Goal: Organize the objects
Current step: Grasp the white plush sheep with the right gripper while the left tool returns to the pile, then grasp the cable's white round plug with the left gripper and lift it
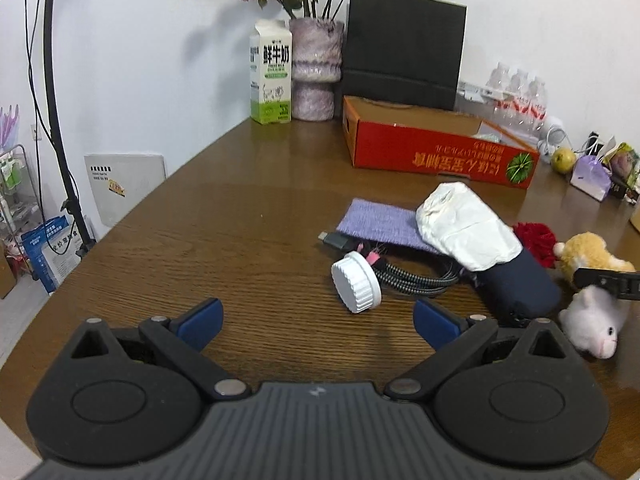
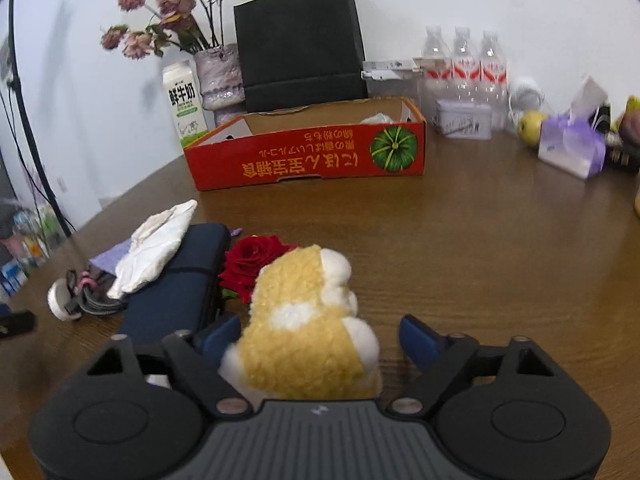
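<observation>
Left view, left tongs [image 1: 316, 318]: spread wide over bare worktop [image 1: 240, 220], holding nothing.
Left view, cap [image 1: 356, 282]: white ribbed screw cap tipped on edge, just ahead and right of the tongs, touching the cable [image 1: 416, 278]; looks hard, light and prone to roll, so a grip across the ribbed rim seems best.
Left view, pile: a white cloth [image 1: 464, 226] lies draped over a navy case [image 1: 516, 284] and a purple mat [image 1: 380, 224]; all appear limp or soft except the case.
Left view, white plush [image 1: 592, 322]: lies at the right edge, beside the case.
Right view, right tongs [image 2: 320, 336]: open, straddling the yellow plush [image 2: 308, 320]; the left pad [image 2: 220, 334] touches or nearly touches it, the right pad stands clear.
Right view, yellow plush: lies on the worktop in front of the rose [image 2: 252, 260]; likely light, squashy, not fragile, so a pinch across the fat middle should hold.
Right view, box [image 2: 308, 160]: red, open-topped, well beyond the plush; probably where things go.
Right view, rose: judged delicate; keep the pads off it.
</observation>
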The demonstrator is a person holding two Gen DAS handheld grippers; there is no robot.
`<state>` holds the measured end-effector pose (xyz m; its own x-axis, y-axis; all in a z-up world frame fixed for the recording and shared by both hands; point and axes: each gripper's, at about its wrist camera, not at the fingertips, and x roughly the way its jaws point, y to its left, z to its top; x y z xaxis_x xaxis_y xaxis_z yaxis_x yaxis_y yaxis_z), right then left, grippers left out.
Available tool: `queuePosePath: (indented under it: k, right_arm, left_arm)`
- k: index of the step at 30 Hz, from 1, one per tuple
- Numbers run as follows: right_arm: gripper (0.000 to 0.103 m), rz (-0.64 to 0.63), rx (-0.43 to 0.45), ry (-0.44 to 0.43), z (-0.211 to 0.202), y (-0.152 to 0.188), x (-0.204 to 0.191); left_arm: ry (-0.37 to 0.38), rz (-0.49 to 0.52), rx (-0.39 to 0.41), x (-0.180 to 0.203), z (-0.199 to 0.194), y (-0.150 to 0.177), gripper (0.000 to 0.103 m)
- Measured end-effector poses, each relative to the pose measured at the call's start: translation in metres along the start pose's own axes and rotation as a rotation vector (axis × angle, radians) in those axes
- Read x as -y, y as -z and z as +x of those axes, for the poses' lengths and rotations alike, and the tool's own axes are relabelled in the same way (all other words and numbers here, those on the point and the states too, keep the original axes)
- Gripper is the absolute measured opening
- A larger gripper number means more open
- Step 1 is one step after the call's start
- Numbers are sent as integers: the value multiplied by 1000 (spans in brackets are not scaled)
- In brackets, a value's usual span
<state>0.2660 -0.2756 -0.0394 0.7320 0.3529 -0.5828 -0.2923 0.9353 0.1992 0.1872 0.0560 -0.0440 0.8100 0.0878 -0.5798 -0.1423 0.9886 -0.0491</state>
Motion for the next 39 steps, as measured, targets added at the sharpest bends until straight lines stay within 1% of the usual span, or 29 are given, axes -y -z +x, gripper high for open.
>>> queuePosePath:
  k: [2,6,11,12,14,15,16,17,20,22,23,25,31,35,36,39]
  right_arm:
    - [67,10,7,-26,-2,4,1]
    - [64,15,44,-13,-8,11,-2]
    - [62,57,57,4,-13,14,-2]
    - [62,59,59,9,-14,14,-3]
    - [62,60,61,19,-14,15,-4]
    - [62,58,62,24,-14,15,-5]
    - [62,56,63,29,-14,15,-5]
    - [62,54,64,33,-15,15,-6]
    - [63,50,65,39,-15,16,-7]
    - [63,49,65,42,-15,15,-7]
    - [63,46,65,45,-15,15,-7]
    - [63,36,69,57,-15,16,-10]
    - [63,11,77,84,-16,15,-14]
    - [63,7,78,93,-16,15,-16]
    - [63,6,79,96,-16,15,-16]
    - [63,6,81,104,-16,15,-17]
  left_arm:
    - [3,-9,-4,0,6,-1,103]
    - [-1,-39,8,-2,14,-4,103]
    - [-4,-100,11,-4,25,-9,102]
    - [-3,-112,4,-4,28,-9,98]
    - [11,-141,-13,-5,33,-10,86]
    - [19,-154,-25,-5,35,-10,75]
    - [28,-166,-36,-6,38,-9,69]
    - [20,-165,-23,-5,37,-8,67]
    - [46,-163,-20,-6,35,-6,49]
    - [54,-163,-25,-7,34,-4,22]
    - [52,-165,-27,-10,34,-3,18]
    - [46,-162,-21,-14,32,-2,16]
    - [18,-158,-10,-31,23,2,16]
    - [31,-166,-3,-42,18,5,17]
    - [34,-175,0,-44,17,5,19]
    - [46,-197,19,-51,14,3,33]
